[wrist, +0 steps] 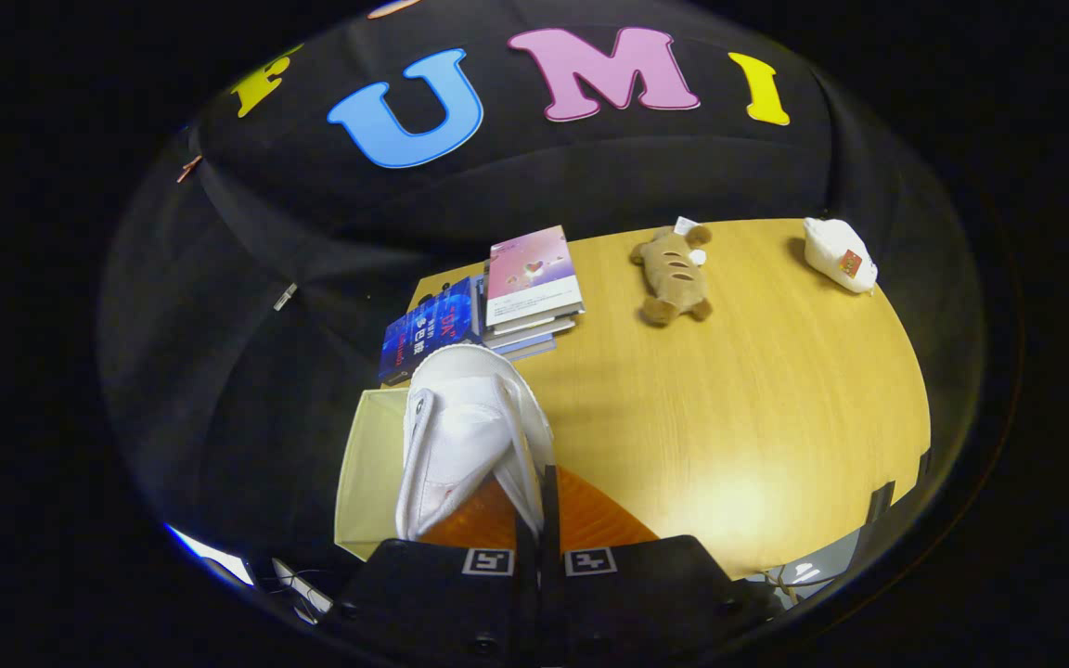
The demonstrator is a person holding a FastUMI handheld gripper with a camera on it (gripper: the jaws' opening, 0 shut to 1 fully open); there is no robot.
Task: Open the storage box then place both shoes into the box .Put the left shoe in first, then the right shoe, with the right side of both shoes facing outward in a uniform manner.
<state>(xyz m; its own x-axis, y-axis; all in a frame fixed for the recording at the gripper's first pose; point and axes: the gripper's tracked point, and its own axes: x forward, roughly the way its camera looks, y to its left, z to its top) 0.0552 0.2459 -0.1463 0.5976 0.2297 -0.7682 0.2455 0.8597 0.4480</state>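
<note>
White sneaker (465, 445) held above the storage box (369, 473).
Gripper (539, 506) jaws pinch the sneaker, lower centre of frame.

Books (516, 297) just beyond shoe (465, 436)

One fisheye view, mounted on the gripper (539, 547), aimed forward along the fingers and tilted down at the bench (729, 417) from above. Fingers are seen at 6 o'clock, drawn close together on the white shoe (470, 436), which is very near the lens. Far bench edge and booth wall are taken in toward 12 o'clock. Books (525, 288) are seen beyond the shoe, at about 12 o'clock.
</note>
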